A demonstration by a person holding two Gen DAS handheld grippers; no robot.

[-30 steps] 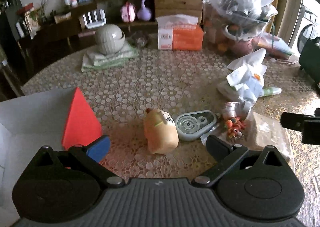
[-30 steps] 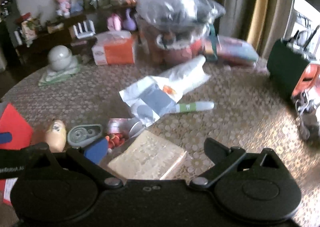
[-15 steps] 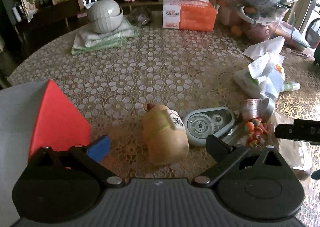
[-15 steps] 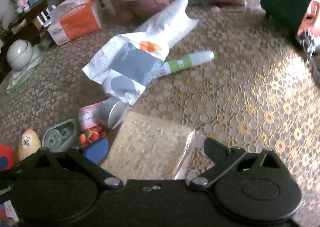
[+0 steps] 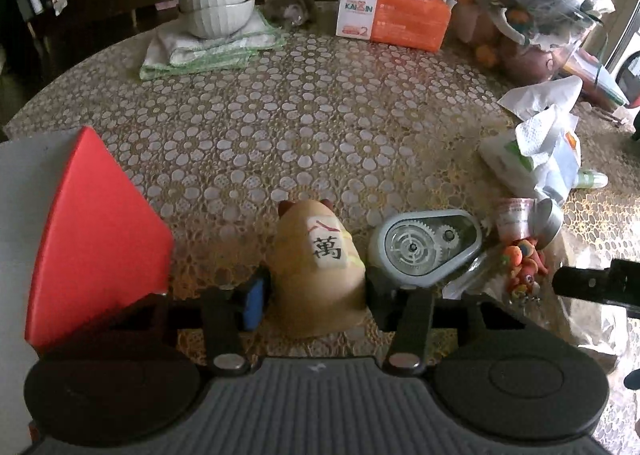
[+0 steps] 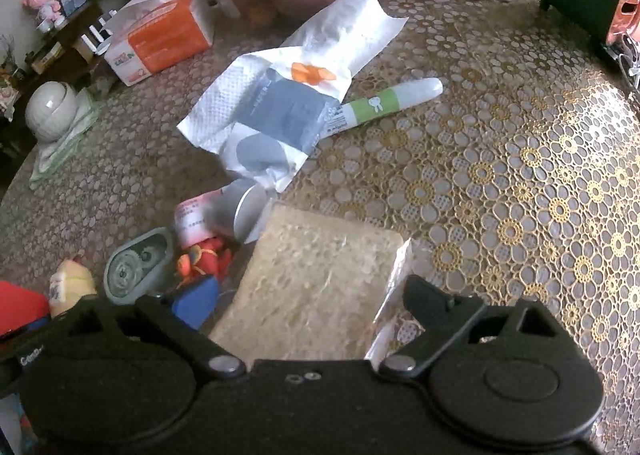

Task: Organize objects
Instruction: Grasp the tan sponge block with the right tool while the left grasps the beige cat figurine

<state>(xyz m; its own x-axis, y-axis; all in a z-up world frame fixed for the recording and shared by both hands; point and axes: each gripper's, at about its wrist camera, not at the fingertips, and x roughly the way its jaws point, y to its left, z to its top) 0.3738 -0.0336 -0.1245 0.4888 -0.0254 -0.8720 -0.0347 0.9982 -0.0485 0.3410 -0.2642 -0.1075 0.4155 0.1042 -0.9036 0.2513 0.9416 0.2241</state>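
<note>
Partly hidden: toy base behind closing jaws.

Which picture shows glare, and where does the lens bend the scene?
Right wrist view: daylight glare gilds the tablecloth at right, its left side dim. Left wrist view: even, dull light; the fisheye curves the table edge and stretches the red box.

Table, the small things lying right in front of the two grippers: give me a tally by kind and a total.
Toys: 2, tan figure and orange figure
Tape dispenser: 1
Can: 1
Wrapped pad: 1
Total: 5
</note>
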